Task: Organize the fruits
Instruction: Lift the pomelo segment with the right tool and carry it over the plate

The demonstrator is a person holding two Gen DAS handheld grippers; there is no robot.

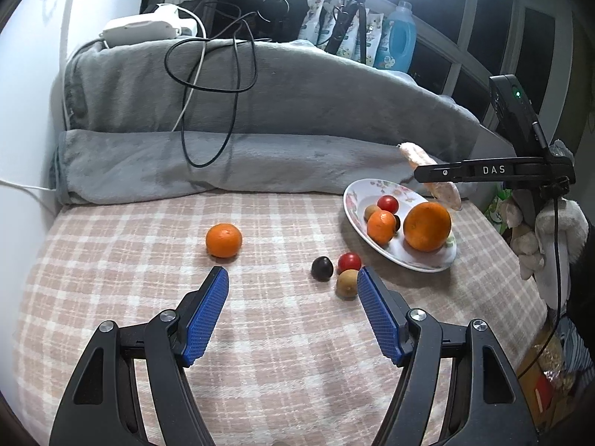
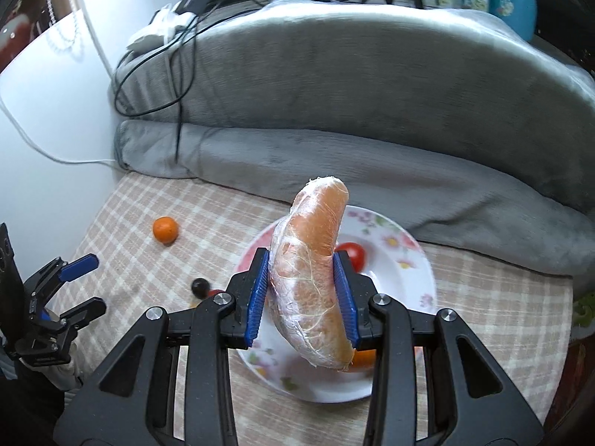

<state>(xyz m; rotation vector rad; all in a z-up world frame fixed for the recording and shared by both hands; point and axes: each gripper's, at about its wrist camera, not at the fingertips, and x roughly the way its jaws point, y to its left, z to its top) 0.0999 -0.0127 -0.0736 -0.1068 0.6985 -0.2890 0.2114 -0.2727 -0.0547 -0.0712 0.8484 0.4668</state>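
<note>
The right tool (image 2: 303, 293) tilts downward above the floral plate (image 2: 409, 271), its pads pinching a peeled pomelo segment (image 2: 312, 260). The left tool (image 1: 292, 312) hangs spread and empty over the checked bedcover (image 1: 111, 260), near a loose mandarin (image 1: 224, 240).

Checked cloth (image 1: 148, 260) — tangerine (image 1: 224, 240), three small fruits (image 1: 336, 271), plate (image 1: 351, 200)

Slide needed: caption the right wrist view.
Right tool holds a wrapped pomelo wedge above the floral plate.
</note>
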